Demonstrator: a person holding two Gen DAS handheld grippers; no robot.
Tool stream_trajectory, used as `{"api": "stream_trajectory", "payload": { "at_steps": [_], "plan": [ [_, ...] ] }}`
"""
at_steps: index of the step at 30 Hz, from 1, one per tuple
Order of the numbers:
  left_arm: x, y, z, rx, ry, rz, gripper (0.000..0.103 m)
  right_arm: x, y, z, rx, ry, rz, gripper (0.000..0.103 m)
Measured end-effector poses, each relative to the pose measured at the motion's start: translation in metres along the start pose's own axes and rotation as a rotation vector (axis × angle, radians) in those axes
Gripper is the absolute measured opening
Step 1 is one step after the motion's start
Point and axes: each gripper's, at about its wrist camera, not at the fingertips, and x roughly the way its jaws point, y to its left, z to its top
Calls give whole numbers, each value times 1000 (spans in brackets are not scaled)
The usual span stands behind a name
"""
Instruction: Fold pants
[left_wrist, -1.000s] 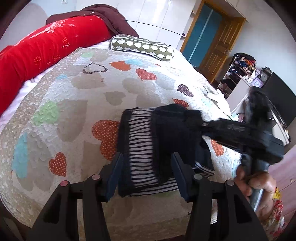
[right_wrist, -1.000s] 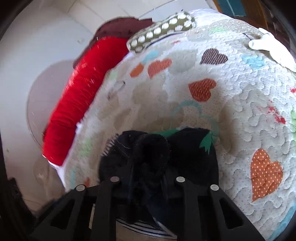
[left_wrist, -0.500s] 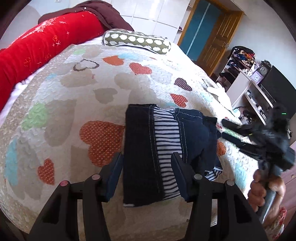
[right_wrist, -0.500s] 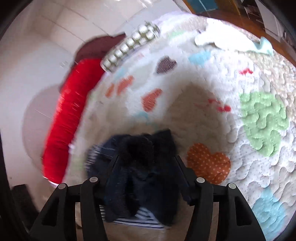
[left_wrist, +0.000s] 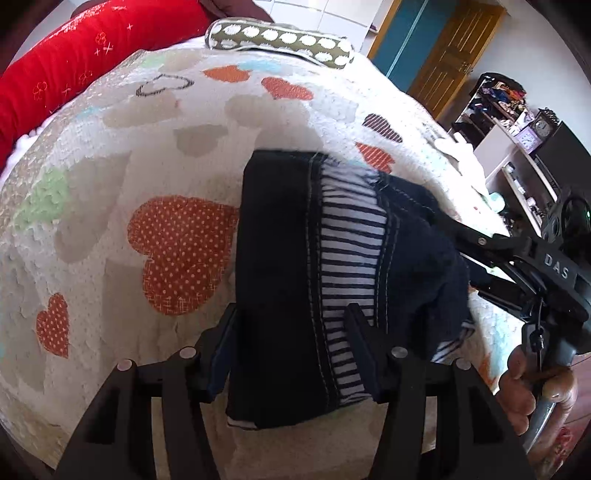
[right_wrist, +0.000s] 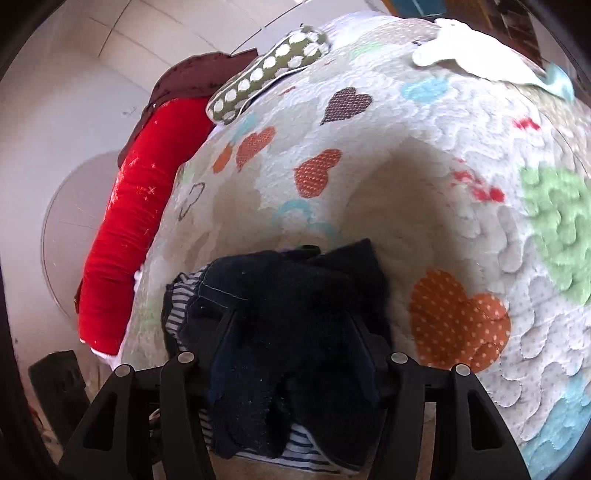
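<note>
Dark denim pants (left_wrist: 277, 258) with a striped lining lie folded on the heart-patterned quilt (left_wrist: 110, 184). My left gripper (left_wrist: 291, 314) points down at their near end. Its fingers straddle the fabric and the jaws are opening slightly. Its right finger rests over the striped band. My right gripper (left_wrist: 469, 258) reaches in from the right, held by a person's hand (left_wrist: 532, 384). In the right wrist view the bunched pants (right_wrist: 295, 295) fill the gap of the right gripper (right_wrist: 291, 317), whose jaws stand wide and do not pinch the cloth.
A red bolster (left_wrist: 74, 55) and a spotted green pillow (left_wrist: 280, 37) lie along the bed's far side. A white cloth (right_wrist: 461, 51) sits near the far right edge. Beyond the bed stand a wooden door (left_wrist: 454, 55) and cluttered shelves (left_wrist: 517, 129).
The right gripper's jaws went from pinching the dark fold to wide apart, and the fold now lies on the right of the pile. The left gripper has sunk closer to the pants.
</note>
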Motion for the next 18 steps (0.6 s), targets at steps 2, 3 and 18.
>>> {"api": "stream_trajectory", "payload": {
  "at_steps": [2,3,18],
  "plan": [
    [-7,-1,0,2,-15,-8,56,-10,-1,-1,6,-24,33,62],
    [-9,-3,0,2,-20,-15,56,-15,-1,-2,2,-34,40,62],
    [-18,-49,-6,255,-98,89,59,2,-12,18,80,87,202,67]
  ]
}}
